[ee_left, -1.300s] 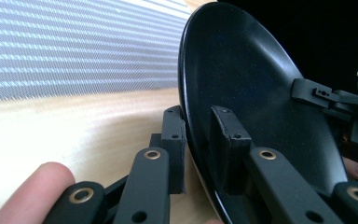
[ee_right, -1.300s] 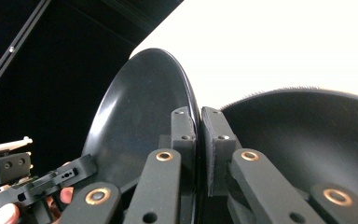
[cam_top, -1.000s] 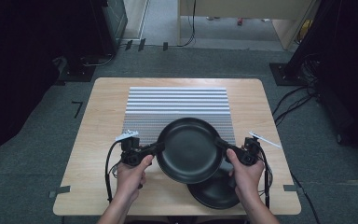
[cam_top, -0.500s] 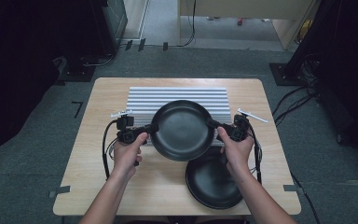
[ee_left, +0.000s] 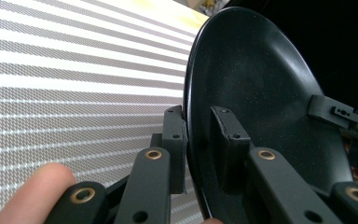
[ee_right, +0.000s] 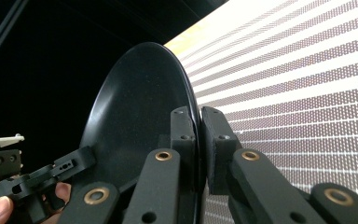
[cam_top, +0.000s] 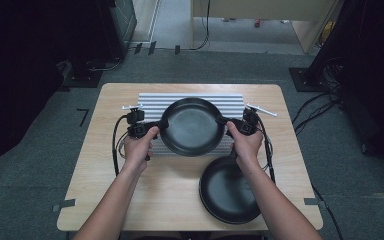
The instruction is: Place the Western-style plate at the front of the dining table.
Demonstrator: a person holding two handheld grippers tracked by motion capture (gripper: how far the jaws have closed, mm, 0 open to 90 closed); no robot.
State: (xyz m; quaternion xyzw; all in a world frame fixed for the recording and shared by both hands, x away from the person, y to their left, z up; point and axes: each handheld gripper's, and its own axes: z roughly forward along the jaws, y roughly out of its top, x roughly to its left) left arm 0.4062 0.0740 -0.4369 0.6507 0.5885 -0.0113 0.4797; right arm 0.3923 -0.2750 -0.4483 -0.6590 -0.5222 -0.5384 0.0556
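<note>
A black plate (cam_top: 191, 127), round, matte and shallow with a raised rim, is held level above the striped mat (cam_top: 230, 101) at the far middle of the bench (cam_top: 180, 185). The left tool (cam_top: 161, 124) is clamped on its left rim, the right tool (cam_top: 222, 121) on its right rim, each with one jaw above and one below. It looks stiff and fairly light but smooth, so opposite-rim pinches suit it; uneven grip could let it slip. A second black plate (cam_top: 230, 191) lies near the bench's near right corner.
</note>
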